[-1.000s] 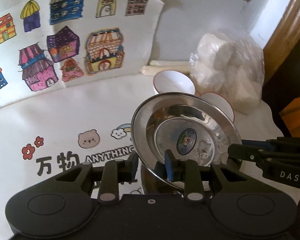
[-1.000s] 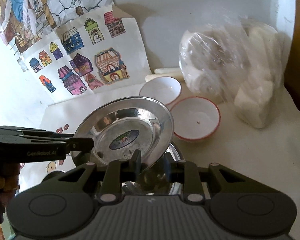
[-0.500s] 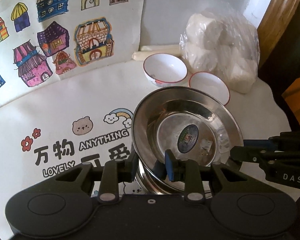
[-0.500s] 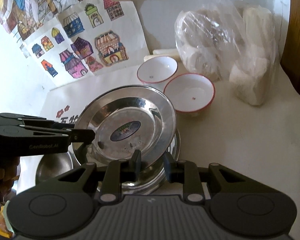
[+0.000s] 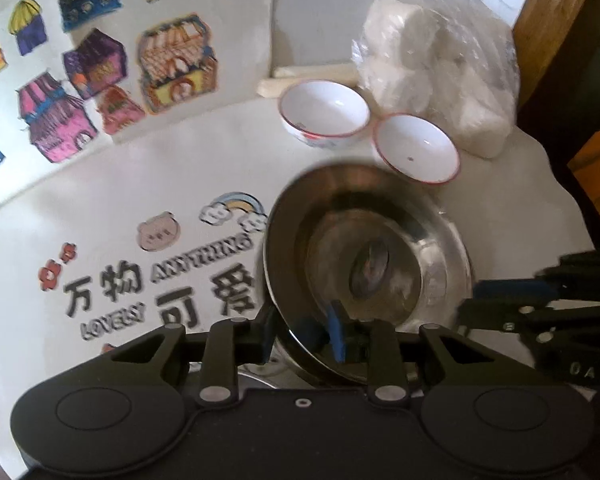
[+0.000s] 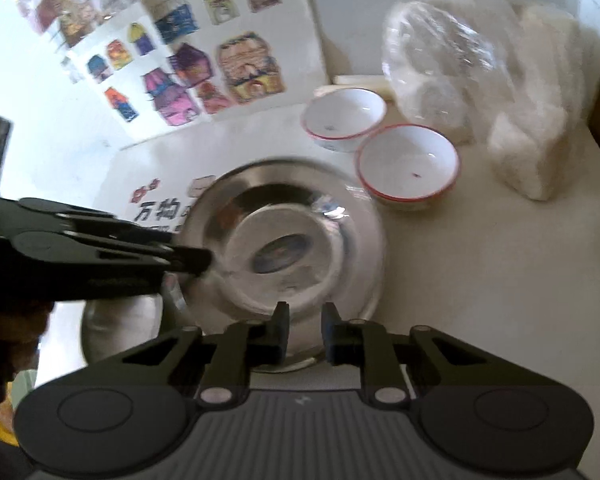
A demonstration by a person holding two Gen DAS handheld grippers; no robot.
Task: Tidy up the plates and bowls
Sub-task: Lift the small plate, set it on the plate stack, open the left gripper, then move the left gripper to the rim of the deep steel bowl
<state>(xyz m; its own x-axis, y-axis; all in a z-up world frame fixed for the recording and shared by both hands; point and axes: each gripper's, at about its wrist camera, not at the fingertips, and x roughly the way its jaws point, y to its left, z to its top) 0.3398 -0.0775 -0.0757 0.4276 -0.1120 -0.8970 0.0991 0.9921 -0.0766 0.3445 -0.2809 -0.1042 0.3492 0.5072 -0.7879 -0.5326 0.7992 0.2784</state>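
Note:
A steel plate [image 5: 420, 248] [image 6: 284, 216] hangs tilted just over other steel dishes [image 6: 112, 320], held from two sides. My left gripper [image 5: 302, 332] is shut on its near-left rim, with the rim running between the blue pads; in the right wrist view the left gripper [image 6: 196, 260] reaches in from the left. My right gripper [image 6: 305, 328] has the opposite rim between its jaws, which are closing to a narrow gap. The left wrist view shows the right gripper [image 5: 476, 300] at the plate's right edge. Two red-rimmed white bowls [image 5: 324, 108] [image 5: 416, 148] stand behind.
A clear plastic bag of white blocks [image 5: 436, 60] [image 6: 460, 60] stands at the back right by the bowls. A poster of coloured houses [image 5: 100, 60] leans at the back. A printed white cloth [image 5: 140, 240] covers the table. The table edge falls off at right [image 5: 560, 184].
The plate has sunk and lies flatter over the steel dishes. The right gripper's jaws have narrowed. The left wrist view has swung, and both views are now blurred.

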